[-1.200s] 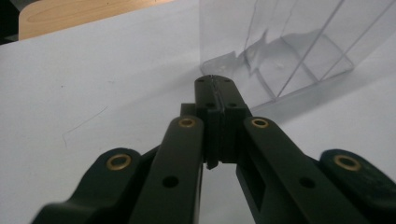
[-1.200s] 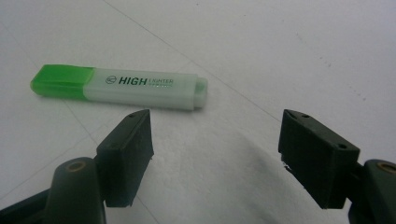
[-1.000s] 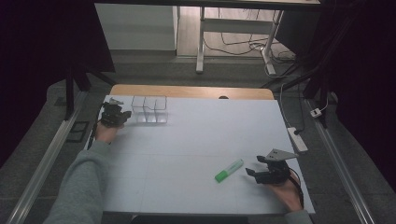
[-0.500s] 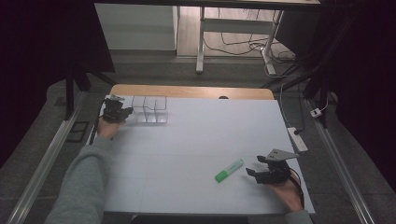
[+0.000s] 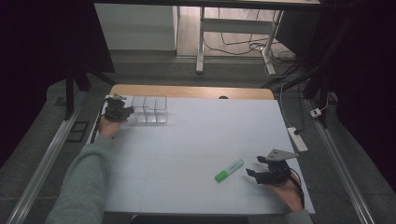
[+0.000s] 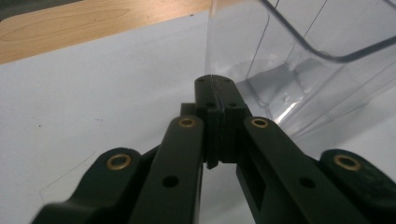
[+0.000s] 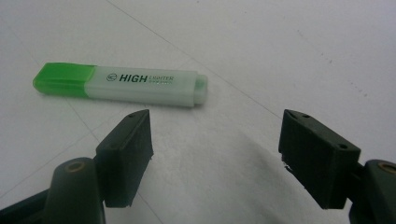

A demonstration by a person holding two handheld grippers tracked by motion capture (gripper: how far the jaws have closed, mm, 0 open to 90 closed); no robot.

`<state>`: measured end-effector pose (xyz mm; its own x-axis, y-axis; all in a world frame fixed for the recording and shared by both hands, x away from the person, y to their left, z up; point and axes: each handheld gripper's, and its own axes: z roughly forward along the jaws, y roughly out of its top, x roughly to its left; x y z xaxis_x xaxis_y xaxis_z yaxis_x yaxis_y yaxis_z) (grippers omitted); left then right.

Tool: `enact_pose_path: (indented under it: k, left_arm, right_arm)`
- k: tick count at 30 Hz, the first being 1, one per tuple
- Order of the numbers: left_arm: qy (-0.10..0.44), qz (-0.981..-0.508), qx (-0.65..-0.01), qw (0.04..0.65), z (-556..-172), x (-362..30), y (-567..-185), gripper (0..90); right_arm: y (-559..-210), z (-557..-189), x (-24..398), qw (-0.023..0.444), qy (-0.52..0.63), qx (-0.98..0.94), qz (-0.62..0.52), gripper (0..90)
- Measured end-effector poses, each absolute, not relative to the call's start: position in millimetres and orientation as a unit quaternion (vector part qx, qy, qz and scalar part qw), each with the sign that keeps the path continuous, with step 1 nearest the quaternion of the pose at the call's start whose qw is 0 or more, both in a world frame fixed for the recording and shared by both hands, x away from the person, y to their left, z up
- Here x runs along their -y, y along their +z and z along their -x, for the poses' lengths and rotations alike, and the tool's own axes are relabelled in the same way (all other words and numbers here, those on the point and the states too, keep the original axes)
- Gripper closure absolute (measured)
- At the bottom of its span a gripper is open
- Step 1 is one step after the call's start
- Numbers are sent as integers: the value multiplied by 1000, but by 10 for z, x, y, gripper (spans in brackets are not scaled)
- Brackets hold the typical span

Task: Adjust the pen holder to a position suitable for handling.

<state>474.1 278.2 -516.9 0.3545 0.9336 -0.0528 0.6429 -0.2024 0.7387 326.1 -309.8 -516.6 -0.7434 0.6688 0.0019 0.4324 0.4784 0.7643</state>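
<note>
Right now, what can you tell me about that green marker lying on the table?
The highlighter is a short, flat-sided plastic pen with a bright green cap at one end and a pale, milky green body printed "HIGH LIGHTER" in dark letters. Its cap is on. It lies flat on the white table, near the front right, set at a slant. Nothing touches it: the right tongs stand open just short of it, pointed its way.

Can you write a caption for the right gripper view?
Open right tool faces a green highlighter lying on the white table.
</note>
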Motion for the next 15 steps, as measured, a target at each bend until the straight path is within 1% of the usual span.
enact_pose_path:
  k: [15]
  left_arm:
    - [203, -758, -514, 347, -4761, -2656, -5183, 890]
  right_arm:
    - [-5165, -3255, 3075, 149, 389, -850, -322, 252]
